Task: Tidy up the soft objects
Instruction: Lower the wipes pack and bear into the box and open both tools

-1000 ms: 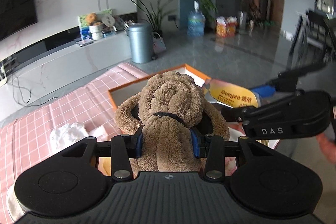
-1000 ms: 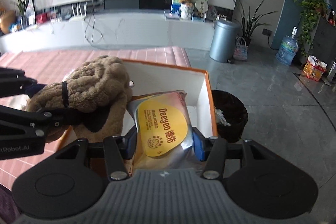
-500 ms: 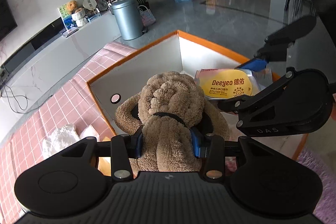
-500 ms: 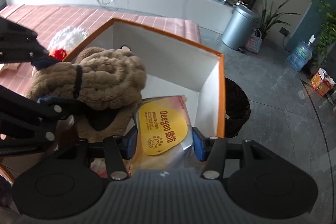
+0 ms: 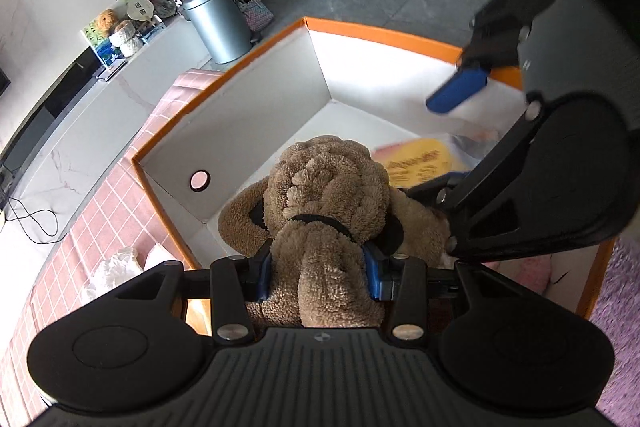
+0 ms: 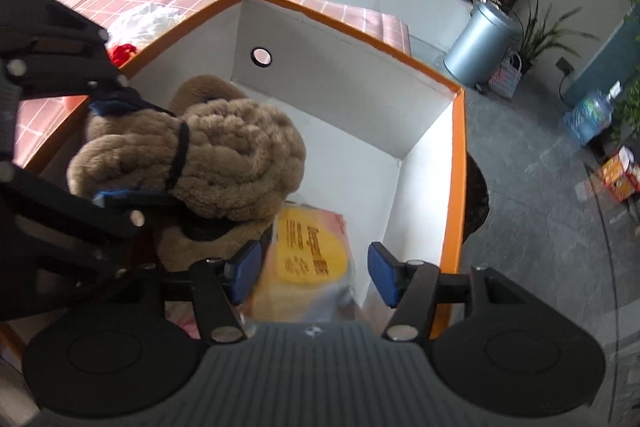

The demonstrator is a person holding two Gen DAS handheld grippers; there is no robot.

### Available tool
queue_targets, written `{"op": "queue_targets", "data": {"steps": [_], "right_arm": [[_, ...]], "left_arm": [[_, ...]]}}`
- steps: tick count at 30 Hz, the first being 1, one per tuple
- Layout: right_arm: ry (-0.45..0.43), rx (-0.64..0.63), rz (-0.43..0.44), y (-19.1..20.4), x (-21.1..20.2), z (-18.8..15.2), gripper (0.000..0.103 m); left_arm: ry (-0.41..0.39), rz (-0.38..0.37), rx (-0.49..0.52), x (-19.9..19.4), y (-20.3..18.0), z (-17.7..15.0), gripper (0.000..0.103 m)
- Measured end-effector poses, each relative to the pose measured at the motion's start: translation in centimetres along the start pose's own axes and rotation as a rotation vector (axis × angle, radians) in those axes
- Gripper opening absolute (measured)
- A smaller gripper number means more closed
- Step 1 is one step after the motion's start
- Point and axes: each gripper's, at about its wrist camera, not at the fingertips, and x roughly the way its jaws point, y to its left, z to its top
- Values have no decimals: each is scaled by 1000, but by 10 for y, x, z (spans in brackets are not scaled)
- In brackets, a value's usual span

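Blue-padded jaws on the left gripper (image 5: pixel 318 269) are clamping the brown plush dog (image 5: pixel 328 203) around its body just below the black collar, pads pressing into the fur on both sides. Plush is hanging over the inside of the white box (image 5: pixel 280 107) with the orange rim, head pointing toward the far corner, one ear lying against the near wall. Right gripper (image 6: pixel 316 273) is sitting with its jaws spread wide, pads clear of the wipes pack (image 6: pixel 310 255) on both sides; the pack is lying blurred between them, yellow label facing up, down in the box beside the right wall. In the right wrist view the plush is touching the pack's left edge, partly overlapping it. Box wall is showing a round finger hole (image 6: pixel 261 56) on the far left side. Box is sitting at the edge of a table in pink checked cloth (image 5: pixel 100 223); a white crumpled soft item (image 6: pixel 148 21) is lying on the cloth just outside the box. Grey bin (image 5: pixel 216 23) is standing on the floor beyond.
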Motion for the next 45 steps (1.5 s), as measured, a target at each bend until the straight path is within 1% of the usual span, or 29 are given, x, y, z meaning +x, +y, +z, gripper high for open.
{"op": "queue_targets", "data": {"steps": [4,6,8,12,14,17,20,26,29,33,36,39,45], "right_arm": [[4,-29,3,2,-3,-3,60],[3,-39,-3,4,-3,-4,63],[1,-42,-8,5,-4,-4,65],[-11,-58,-15,6,-11,-4,68],[-23,-74,-26,7,-17,-6,70],[-35,-79,-38,6,-26,-7,71],[-37,-72,-41,4,-34,-8,75],[-40,-73,-55,7,-46,-13,75],[-52,-52,-53,7,-54,-13,75],[-77,9,-52,8,-66,-13,83],[-98,40,-57,12,-76,-15,83],[-131,72,-67,17,-88,-16,84],[-260,171,-74,34,-118,-17,86]], "left_arm": [[26,19,48,8,-5,2,52],[33,30,70,9,-7,2,58],[25,51,92,9,-11,0,61],[4,83,121,7,-13,2,71],[-7,94,115,4,-12,2,71],[-29,99,86,-2,-8,2,74],[-49,101,56,-13,-7,1,75],[-95,112,9,-34,-1,-1,76],[-120,119,-25,-45,3,-5,76],[-156,125,-96,-61,12,-14,76],[-179,125,-152,-73,19,-22,76],[-205,133,-198,-85,25,-32,76],[-255,139,-303,-111,37,-58,76]]}}
